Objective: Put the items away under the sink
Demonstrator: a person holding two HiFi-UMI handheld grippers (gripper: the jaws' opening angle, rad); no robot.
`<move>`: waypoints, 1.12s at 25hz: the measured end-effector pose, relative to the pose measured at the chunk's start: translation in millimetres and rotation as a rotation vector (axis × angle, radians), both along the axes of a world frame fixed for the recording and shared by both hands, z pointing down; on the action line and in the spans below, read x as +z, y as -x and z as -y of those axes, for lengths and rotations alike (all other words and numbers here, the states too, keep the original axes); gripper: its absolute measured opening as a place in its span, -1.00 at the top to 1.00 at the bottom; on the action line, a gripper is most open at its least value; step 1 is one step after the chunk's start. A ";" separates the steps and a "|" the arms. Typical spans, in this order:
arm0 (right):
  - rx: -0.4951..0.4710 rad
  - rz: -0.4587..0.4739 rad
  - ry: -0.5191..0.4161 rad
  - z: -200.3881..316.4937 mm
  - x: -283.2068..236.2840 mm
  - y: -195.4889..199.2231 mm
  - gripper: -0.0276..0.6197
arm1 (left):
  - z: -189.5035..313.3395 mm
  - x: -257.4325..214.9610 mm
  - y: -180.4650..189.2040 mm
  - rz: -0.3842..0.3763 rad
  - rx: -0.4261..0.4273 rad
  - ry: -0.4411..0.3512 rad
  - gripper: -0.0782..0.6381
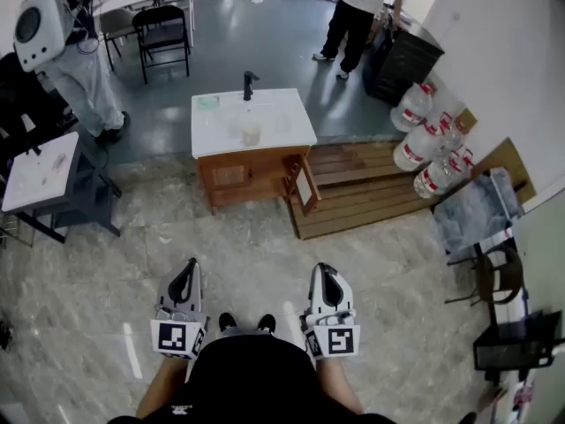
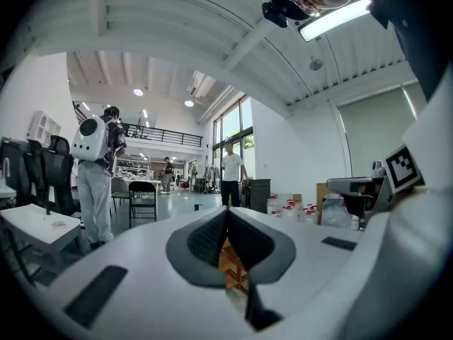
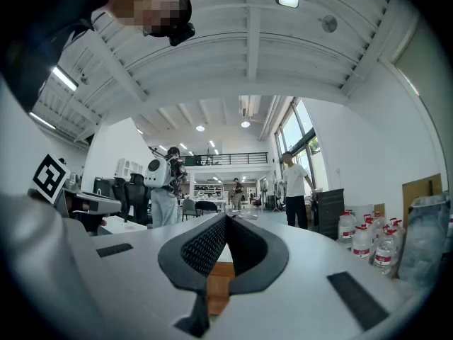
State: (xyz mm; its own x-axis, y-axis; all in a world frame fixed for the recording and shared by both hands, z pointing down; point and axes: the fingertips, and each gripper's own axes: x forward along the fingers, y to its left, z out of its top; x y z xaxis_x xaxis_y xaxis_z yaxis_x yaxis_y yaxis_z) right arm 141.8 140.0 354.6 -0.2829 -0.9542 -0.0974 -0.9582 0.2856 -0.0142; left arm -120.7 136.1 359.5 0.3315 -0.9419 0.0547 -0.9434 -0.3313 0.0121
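I hold both grippers low in front of me over marble floor [image 1: 265, 246]. The left gripper [image 1: 186, 272] is clenched, its pads meeting at the tips with nothing between them. The right gripper [image 1: 326, 275] is clenched and empty the same way. Both point ahead at the sink cabinet [image 1: 238, 177], which stands well apart from me with open floor between.

To the left, a small white desk [image 1: 35, 179] on a dark frame narrows that side. To the right, a wooden pallet [image 1: 362, 193] lies against the cabinet's right flank, with water jugs [image 1: 433, 148] past its far end.

The cabinet's white top [image 1: 291, 132] has its long axis running left to right across my view, with its wooden front facing me. A door [image 1: 305, 185] at the right front corner hangs open, swung out toward me and the pallet. A black faucet [image 1: 249, 84] stands upright at the middle of the far edge. A pale cup [image 1: 252, 134] sits upright in the basin, and a small green thing [image 1: 208, 102] lies near the top's far left corner.
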 end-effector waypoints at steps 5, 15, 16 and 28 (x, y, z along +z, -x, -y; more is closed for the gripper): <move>0.017 0.017 0.036 -4.4 3.7 -8.3 0.88 | -1.3 3.8 -8.0 -0.001 0.010 -0.007 0.76; 0.018 0.048 0.027 -5.3 0.6 -14.3 0.88 | -0.7 5.5 -14.9 -0.001 0.022 -0.002 0.76; 0.020 0.046 0.028 -5.2 0.5 -14.8 0.88 | -1.0 5.9 -15.3 -0.001 0.023 -0.002 0.76; 0.017 0.065 0.047 -3.2 5.1 -13.1 0.51 | -3.8 18.2 -12.3 0.008 0.031 0.017 0.76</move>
State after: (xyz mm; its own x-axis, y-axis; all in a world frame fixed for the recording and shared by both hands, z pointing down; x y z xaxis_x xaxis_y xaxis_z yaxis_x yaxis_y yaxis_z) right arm 154.9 143.2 359.7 -0.2613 -0.9627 -0.0699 -0.9596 0.2669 -0.0891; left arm -108.4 139.9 377.7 0.3603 -0.9299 0.0736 -0.9327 -0.3605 0.0110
